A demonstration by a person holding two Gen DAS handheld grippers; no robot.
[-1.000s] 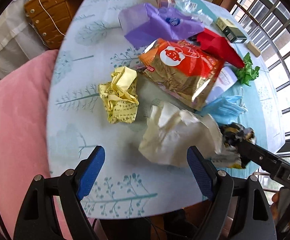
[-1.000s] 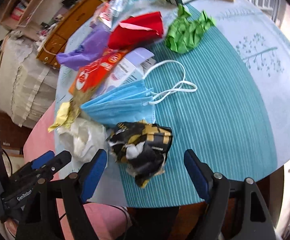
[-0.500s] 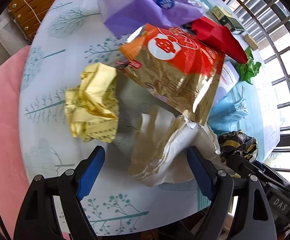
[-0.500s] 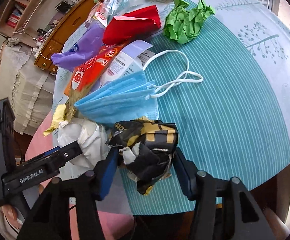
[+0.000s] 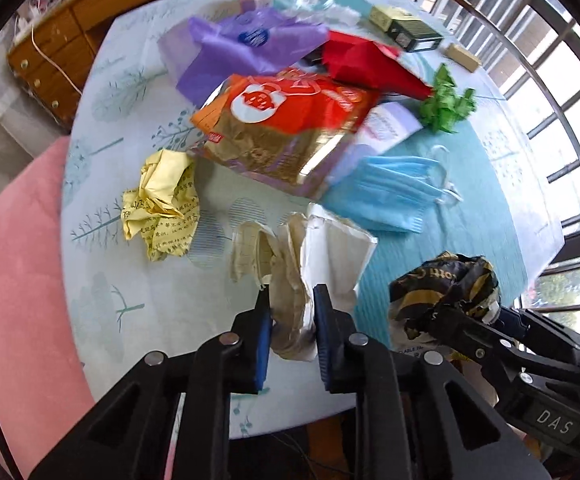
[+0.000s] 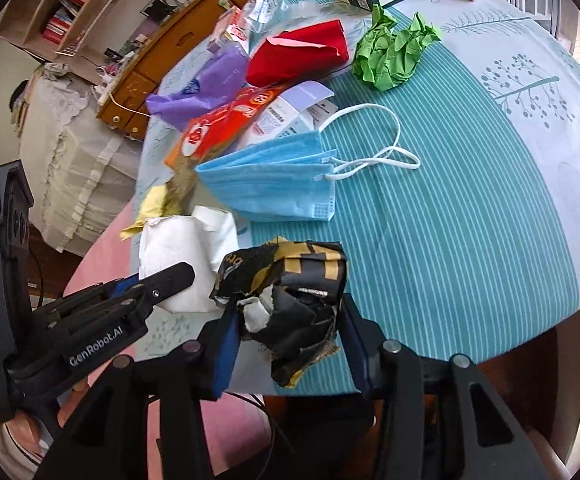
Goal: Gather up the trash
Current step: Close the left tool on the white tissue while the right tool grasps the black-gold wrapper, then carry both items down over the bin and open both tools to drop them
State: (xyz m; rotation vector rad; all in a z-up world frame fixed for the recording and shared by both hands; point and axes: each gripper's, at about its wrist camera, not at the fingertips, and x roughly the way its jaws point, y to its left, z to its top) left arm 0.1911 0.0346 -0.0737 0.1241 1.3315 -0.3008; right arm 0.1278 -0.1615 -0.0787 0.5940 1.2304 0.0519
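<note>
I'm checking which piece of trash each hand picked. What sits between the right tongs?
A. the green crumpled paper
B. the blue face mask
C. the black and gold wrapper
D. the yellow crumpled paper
C: the right tongs have been closing and their pads press on both sides of the black and gold wrapper; the blue face mask lies apart on the table.

A table (image 5: pixel 102 280) in a tree-print and teal-striped cloth is sitting beside a pink seat (image 5: pixel 14 264). A wooden dresser (image 5: pixel 50 60) is standing behind it, a bookshelf (image 6: pixel 74 4) hanging above, window bars (image 5: pixel 529 60) running alongside.
</note>
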